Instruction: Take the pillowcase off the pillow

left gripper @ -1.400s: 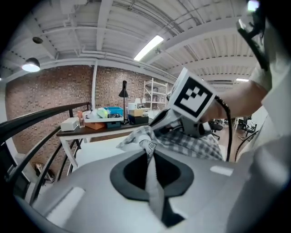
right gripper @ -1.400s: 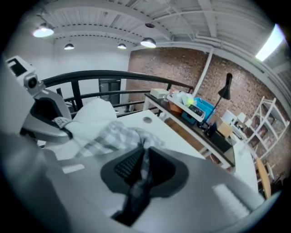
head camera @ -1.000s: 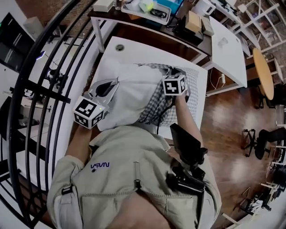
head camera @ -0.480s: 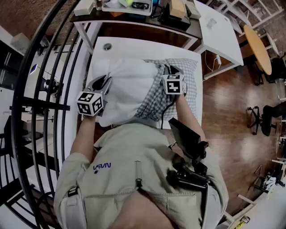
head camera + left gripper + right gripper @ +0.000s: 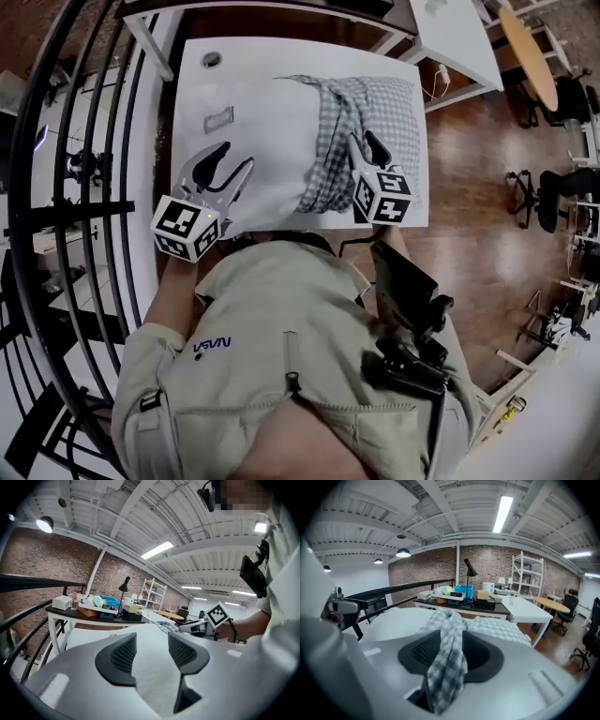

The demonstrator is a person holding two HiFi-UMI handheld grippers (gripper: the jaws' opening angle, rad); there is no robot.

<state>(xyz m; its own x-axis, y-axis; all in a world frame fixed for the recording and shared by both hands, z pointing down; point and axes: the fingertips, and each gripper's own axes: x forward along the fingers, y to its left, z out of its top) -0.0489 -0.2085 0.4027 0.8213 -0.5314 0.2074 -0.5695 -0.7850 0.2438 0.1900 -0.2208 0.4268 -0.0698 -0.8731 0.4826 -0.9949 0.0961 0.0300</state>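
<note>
At the pillow's [image 5: 272, 141] 7 o'clock corner, the left gripper [image 5: 151, 641] is held with jaws that have just been opened. White pillow cloth is seen between them but is not pinched. At 4 o'clock, the right gripper [image 5: 449, 648] has likewise just been opened, and a fold of the checked pillowcase [image 5: 370, 108] is draped loosely between its pads. Farther off, the pillowcase is bunched over the pillow's 3 o'clock end on the white table [image 5: 244, 56].
</note>
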